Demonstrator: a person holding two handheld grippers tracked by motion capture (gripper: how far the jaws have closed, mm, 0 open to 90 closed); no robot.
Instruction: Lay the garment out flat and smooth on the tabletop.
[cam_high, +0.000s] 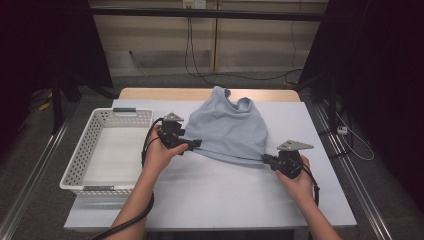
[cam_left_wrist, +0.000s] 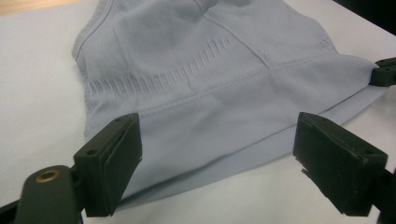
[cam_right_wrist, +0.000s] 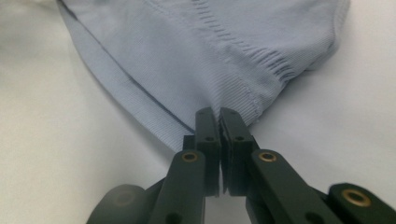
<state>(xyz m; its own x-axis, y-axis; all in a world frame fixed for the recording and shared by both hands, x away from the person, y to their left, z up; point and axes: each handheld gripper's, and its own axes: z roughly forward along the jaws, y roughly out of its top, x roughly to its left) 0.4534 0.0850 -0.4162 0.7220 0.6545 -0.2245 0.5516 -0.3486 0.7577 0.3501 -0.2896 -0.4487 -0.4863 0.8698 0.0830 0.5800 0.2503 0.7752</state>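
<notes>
Now my right gripper (cam_right_wrist: 219, 122) pinches the top's (cam_high: 230, 131) hem corner; my left gripper (cam_left_wrist: 217, 154) gapes, hem seemingly unpinched between its jaws.

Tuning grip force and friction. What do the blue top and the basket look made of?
Light blue sleeveless top: looks like a thin stretchy knit, matte; fine ribbing, stitched hem band and rows of small vent slits show in both gripper views. Fibre type can't be told.
White basket: seems rigid moulded plastic, smooth with a slight sheen; its walls are a regular grid of holes.
</notes>
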